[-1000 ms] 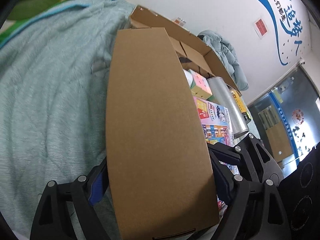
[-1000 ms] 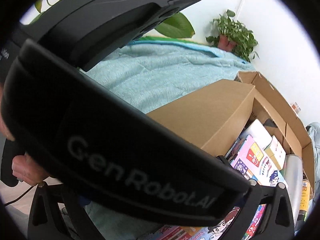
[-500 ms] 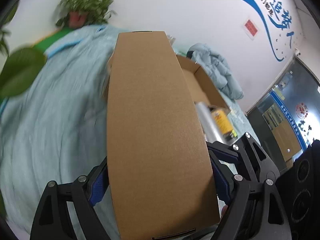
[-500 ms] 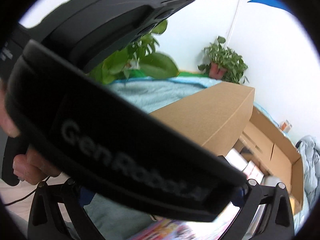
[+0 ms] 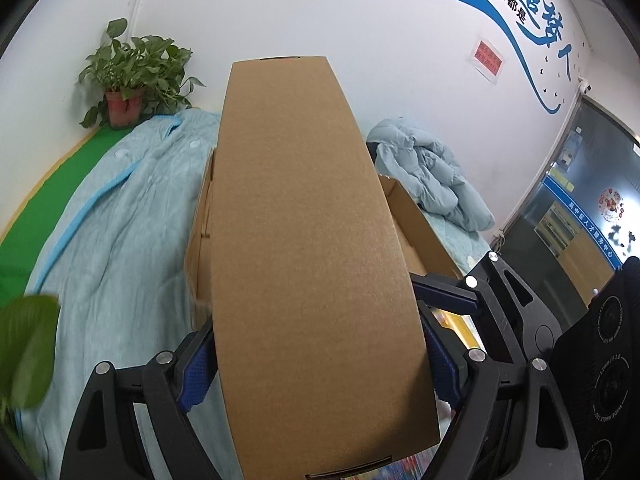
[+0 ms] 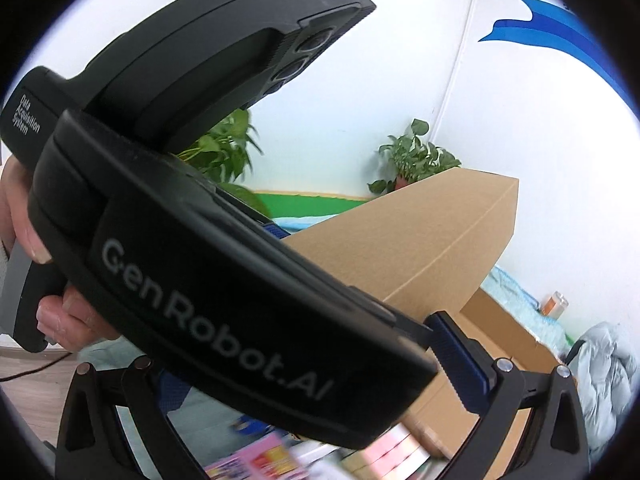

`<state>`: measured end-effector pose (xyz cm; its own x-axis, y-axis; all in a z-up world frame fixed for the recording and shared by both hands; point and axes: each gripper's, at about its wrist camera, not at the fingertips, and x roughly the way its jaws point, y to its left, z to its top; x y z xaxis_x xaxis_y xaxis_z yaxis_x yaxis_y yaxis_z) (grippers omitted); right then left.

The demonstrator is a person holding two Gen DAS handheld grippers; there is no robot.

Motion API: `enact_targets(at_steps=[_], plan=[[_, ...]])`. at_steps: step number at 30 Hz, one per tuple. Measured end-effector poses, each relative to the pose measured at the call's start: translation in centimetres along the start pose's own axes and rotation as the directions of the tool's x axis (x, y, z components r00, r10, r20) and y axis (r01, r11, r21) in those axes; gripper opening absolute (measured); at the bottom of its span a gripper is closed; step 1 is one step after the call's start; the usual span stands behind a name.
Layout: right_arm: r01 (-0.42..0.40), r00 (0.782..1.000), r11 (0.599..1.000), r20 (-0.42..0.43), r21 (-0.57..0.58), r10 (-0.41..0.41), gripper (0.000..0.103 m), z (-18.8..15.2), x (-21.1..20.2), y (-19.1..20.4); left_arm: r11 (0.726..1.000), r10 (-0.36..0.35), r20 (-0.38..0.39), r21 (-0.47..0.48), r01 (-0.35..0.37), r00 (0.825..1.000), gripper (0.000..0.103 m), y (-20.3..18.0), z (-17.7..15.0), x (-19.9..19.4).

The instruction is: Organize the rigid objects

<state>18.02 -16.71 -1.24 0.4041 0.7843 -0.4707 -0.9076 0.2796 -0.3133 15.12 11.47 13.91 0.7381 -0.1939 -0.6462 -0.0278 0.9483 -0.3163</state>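
My left gripper (image 5: 316,344) is shut on a long brown cardboard box (image 5: 304,240), its blue pads pressed against the two long sides. The box points away from me, held above a large open carton (image 5: 416,232). In the right wrist view the same box (image 6: 420,240) juts up to the right above the carton (image 6: 504,336). The left gripper's black body (image 6: 200,280), held by a hand (image 6: 68,320), fills most of that view. My right gripper (image 6: 316,376) has its jaws wide apart, with no pad seen pressing on anything. Its black body (image 5: 604,360) shows at the lower right.
A light blue quilt (image 5: 112,240) covers the surface left of the carton, with a potted plant (image 5: 128,80) behind it. A pale padded jacket (image 5: 432,176) lies beyond the carton. Blurred colourful boxes (image 6: 264,456) lie in the carton. A glass door (image 5: 580,200) stands at right.
The left gripper has risen with the brown box, up from the carton's contents until the wall and plant show. The right gripper has risen too and tipped upward.
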Motion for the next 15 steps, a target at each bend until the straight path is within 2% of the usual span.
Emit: enact_targets(at_steps=[5, 8, 15], plan=[[-0.044, 0.999, 0.998, -0.022, 0.042, 0.045, 0.103, -1.4, 1.0, -1.9, 1.0, 0.002, -0.042, -0.001, -0.002, 0.999, 0.085, 2.4, 3.7, 4.7], [-0.072, 0.996, 0.995, -0.053, 0.064, 0.075, 0.103, -1.0, 4.8, -3.4, 1.0, 0.004, -0.081, -0.011, -0.005, 0.997, 0.085, 3.6, 4.9, 8.1], [-0.138, 0.978, 0.981, -0.139, 0.136, 0.157, 0.103, -2.0, 8.8, -5.1, 0.999, 0.012, -0.173, -0.039, -0.019, 0.985, 0.085, 7.2, 5.2, 15.1]])
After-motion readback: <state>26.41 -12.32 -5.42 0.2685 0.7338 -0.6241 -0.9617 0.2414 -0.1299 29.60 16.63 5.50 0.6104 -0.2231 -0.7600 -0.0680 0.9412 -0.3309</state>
